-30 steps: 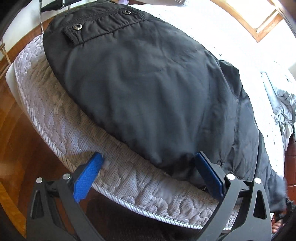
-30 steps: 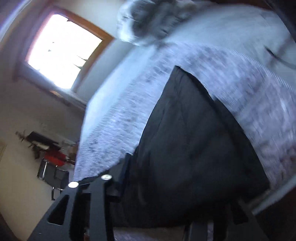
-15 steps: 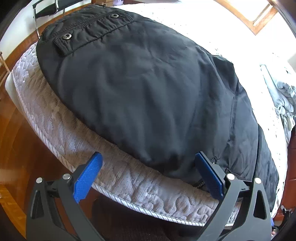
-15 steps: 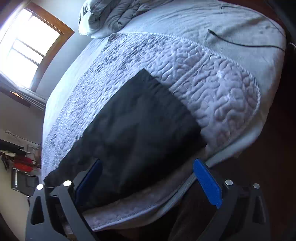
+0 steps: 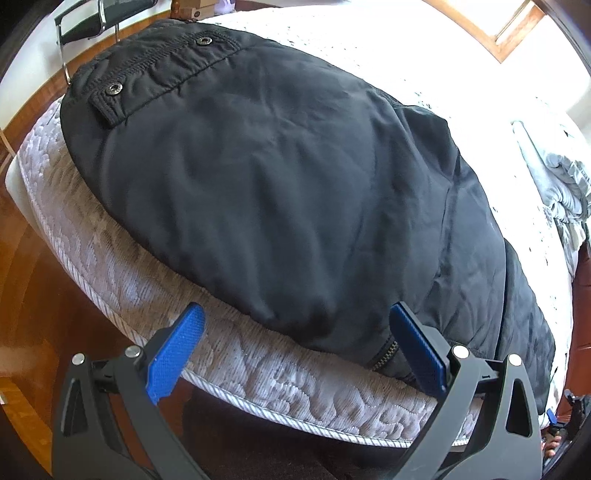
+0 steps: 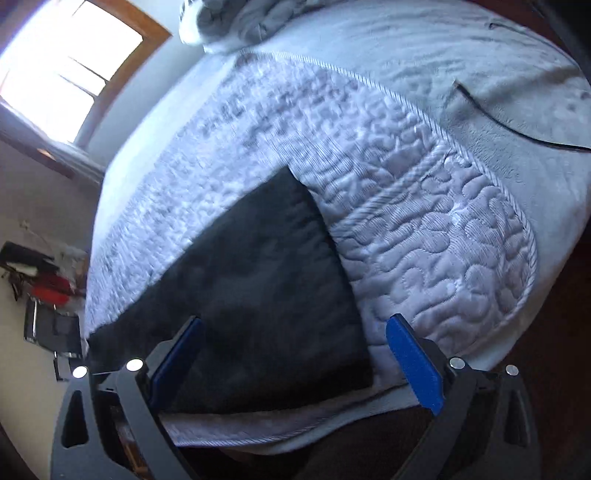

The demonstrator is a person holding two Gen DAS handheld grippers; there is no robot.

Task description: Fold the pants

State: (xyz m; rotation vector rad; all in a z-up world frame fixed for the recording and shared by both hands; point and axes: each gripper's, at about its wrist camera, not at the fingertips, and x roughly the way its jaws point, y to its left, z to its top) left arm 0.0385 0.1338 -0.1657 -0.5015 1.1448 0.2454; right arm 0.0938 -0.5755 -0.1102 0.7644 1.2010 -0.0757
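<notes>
Black padded pants [image 5: 280,192] lie flat on a quilted white mattress [image 5: 110,273], waistband with two metal snaps at the far left. My left gripper [image 5: 295,332] is open and empty, just off the mattress edge, facing the near edge of the pants by a zipper [image 5: 384,354]. In the right wrist view the leg end of the pants [image 6: 266,295] lies near the mattress corner [image 6: 461,258]. My right gripper [image 6: 295,343] is open and empty, its jaws straddling the leg hem without touching it.
A crumpled grey blanket [image 5: 561,192] lies at the bed's far side, also in the right wrist view [image 6: 243,18]. A thin black cable [image 6: 509,125] runs over the bed's side. Wooden floor [image 5: 33,302] surrounds the bed. A black chair [image 5: 96,22] stands beyond the waistband.
The right gripper swung from a blurred tilted view to face the leg hem and moved closer to it. The left gripper drifted slightly along the bed edge. Both stay open.
</notes>
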